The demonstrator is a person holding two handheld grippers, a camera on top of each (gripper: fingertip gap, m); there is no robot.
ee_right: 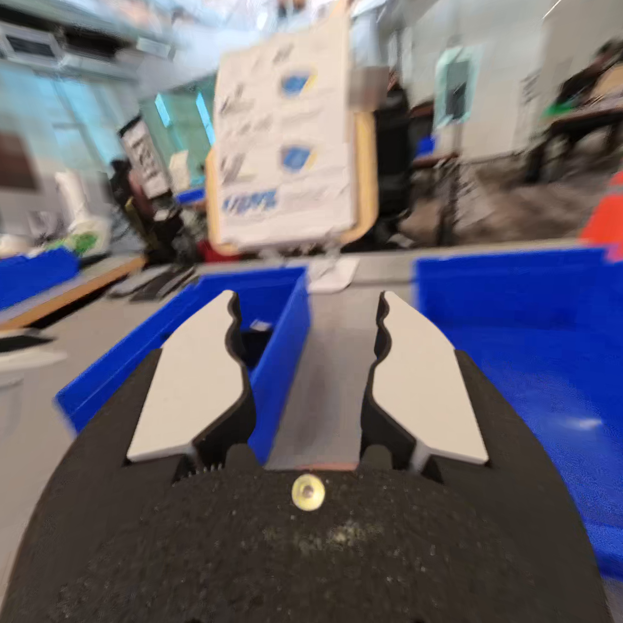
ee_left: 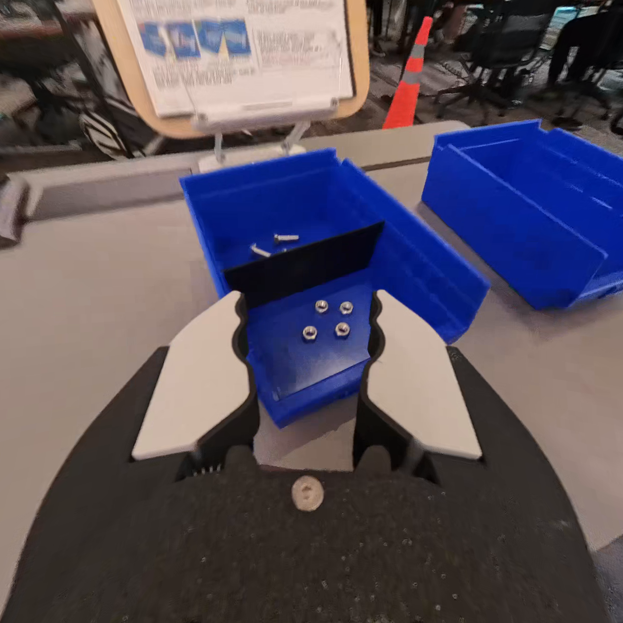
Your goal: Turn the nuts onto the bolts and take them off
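Left wrist view shows both tongs, left tongs [ee_left: 307,296] and right tongs [ee_right: 307,296], wide open and empty, four nuts [ee_left: 328,319] loose in the blue bin's [ee_left: 438,263] near compartment, bolts [ee_left: 274,244] behind the divider [ee_left: 303,263], so nothing seems threaded yet.

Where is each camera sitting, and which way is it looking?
Left wrist view: sits on the left gripper, looking forward and down into the divided blue bin: four nuts near, bolts behind the black divider; its own open fingers show.
Right wrist view: sits on the right gripper, low, facing the table gap between both bins; open fingers show, very blurred.
Shared: both blue bins and the sign board.
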